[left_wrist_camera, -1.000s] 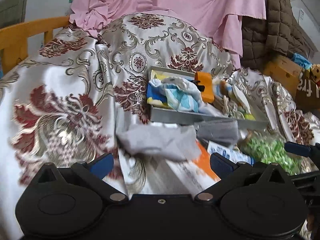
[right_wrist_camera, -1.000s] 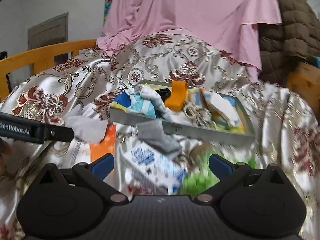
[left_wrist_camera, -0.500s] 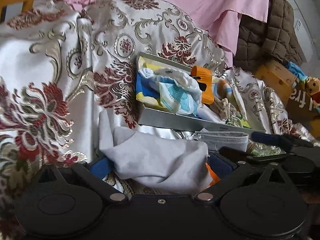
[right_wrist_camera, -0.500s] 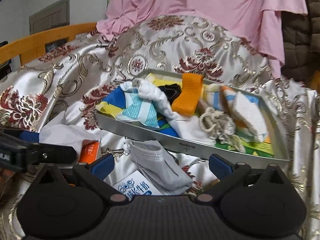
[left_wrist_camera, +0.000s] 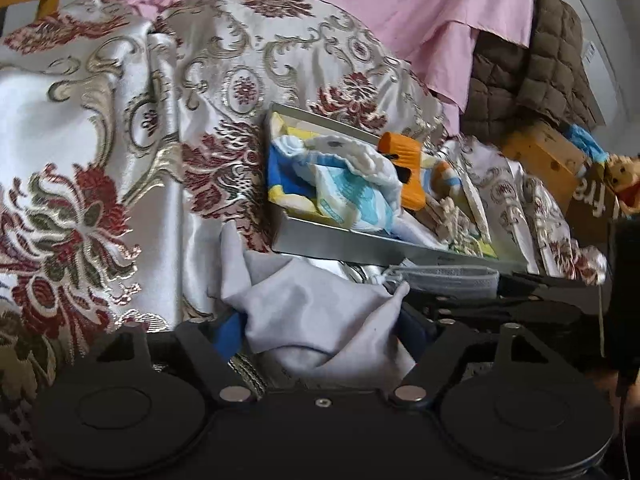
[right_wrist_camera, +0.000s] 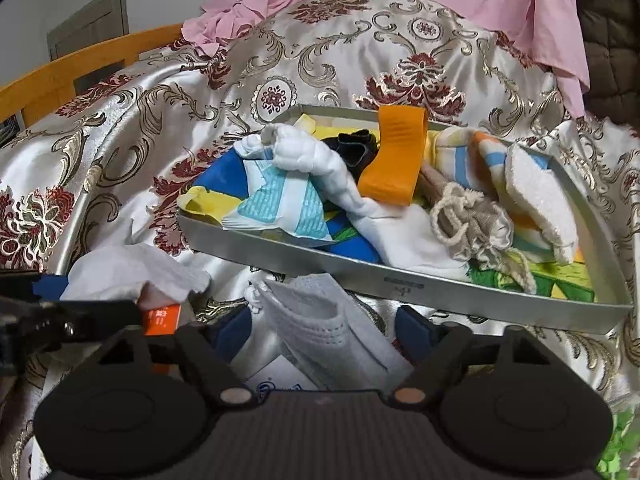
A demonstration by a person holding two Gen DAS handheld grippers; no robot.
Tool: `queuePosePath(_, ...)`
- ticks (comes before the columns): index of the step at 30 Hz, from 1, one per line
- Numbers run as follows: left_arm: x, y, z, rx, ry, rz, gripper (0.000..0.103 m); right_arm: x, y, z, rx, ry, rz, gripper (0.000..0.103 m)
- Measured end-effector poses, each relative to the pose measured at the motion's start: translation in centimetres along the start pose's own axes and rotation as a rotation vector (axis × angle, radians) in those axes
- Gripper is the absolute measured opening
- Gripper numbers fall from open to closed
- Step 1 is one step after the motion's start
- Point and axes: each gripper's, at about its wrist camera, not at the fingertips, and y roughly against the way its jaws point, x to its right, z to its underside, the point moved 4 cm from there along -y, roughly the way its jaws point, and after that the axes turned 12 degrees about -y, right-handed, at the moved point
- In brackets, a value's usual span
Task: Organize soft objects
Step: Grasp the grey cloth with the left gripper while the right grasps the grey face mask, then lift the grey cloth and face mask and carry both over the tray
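Observation:
A crumpled grey cloth (left_wrist_camera: 320, 312) lies on the brocade bedspread between the blue pads of my left gripper (left_wrist_camera: 322, 330). The jaws are closing and the pads press into the cloth from both sides, bunching it. A white face mask (right_wrist_camera: 316, 320) lies between the pads of my right gripper (right_wrist_camera: 322, 334). Its jaws are closing too, but a sliver of gap still shows on each side of the mask. Just beyond both stands a metal tray (right_wrist_camera: 400, 284) with several soft items: cloths, an orange band (right_wrist_camera: 396, 156), a drawstring pouch (right_wrist_camera: 468, 224).
An orange packet (right_wrist_camera: 162, 318) and a blue-printed packet (right_wrist_camera: 280, 376) lie under the cloth and mask. Something green (right_wrist_camera: 616, 452) sits at the lower right. A pink sheet (left_wrist_camera: 400, 8), brown quilt (left_wrist_camera: 540, 60), cardboard boxes (left_wrist_camera: 540, 156) and wooden bed rail (right_wrist_camera: 80, 68) ring the bed.
Both grippers came forward and down onto the bedspread. Their jaws narrowed: the left now squeezes the grey cloth, the right straddles the face mask.

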Motion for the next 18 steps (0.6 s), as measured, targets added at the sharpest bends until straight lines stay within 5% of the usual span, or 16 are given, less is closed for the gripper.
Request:
queuePosePath(12,-0.8,0.3,-0.1,0.029,0.052,0.006,0.051,0.6,0.3,0.4,0.008,-0.039,0.004,0.054)
queuePosePath(18,-1.2,0.7,-0.4,0.062,0.073,-0.012,0.031,0.8,1.2,0.2,0.038,-0.059,0.000,0.039)
